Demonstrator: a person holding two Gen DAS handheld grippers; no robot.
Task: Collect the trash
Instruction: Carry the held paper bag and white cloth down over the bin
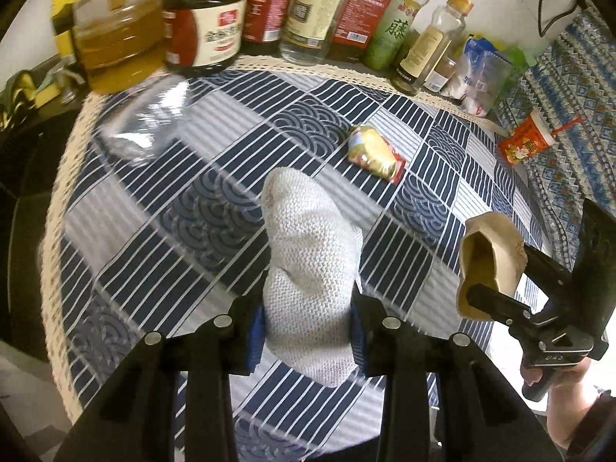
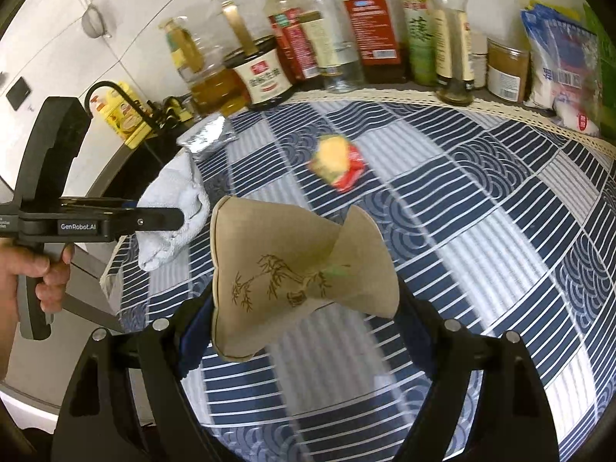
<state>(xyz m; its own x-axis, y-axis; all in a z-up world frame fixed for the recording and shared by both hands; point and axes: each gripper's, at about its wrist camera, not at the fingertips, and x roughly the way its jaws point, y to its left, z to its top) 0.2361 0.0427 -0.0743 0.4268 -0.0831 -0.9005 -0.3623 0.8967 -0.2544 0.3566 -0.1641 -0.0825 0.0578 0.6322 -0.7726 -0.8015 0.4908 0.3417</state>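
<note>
From the left wrist camera, one white knitted cloth (image 1: pixel 308 269), bunched and ribbed, stood pinched between the left gripper (image 1: pixel 308 331) and its two fingers, which pressed on it from either side above the tablecloth (image 1: pixel 442 161). One crumpled yellow-and-red snack wrapper (image 1: pixel 375 152) lay on the blue-and-white patterned cloth toward one o'clock from the white cloth, well apart from it. At three o'clock the right gripper (image 1: pixel 496 281) held one squashed tan paper cup (image 1: pixel 489 258); a hand (image 1: pixel 554 385) gripped its handle. One orange paper cup with a straw (image 1: pixel 525 140) sat at the table's two-o'clock edge. Along the twelve o'clock rim I counted about eight bottles (image 1: pixel 308 11) of glass and plastic, blurred, plus a clear plastic bag (image 1: pixel 481 73) beside them.

From the right wrist camera, the same tan paper cup (image 2: pixel 300 269), folded flat, printed with a bamboo sketch, was clamped between the right gripper's (image 2: pixel 308 319) two widely set fingers. The snack wrapper (image 2: pixel 338 163) lay toward twelve o'clock, blurred. At nine o'clock the left gripper (image 2: pixel 169 217) came in sideways, its fingers closed on the white cloth (image 2: pixel 173 208), which hid the table edge. One silvery foil packet (image 2: pixel 206 136) lay at eleven o'clock. Bottles (image 2: pixel 338 38) and one brown-filled jar (image 2: pixel 506 69) lined the far rim.
</note>
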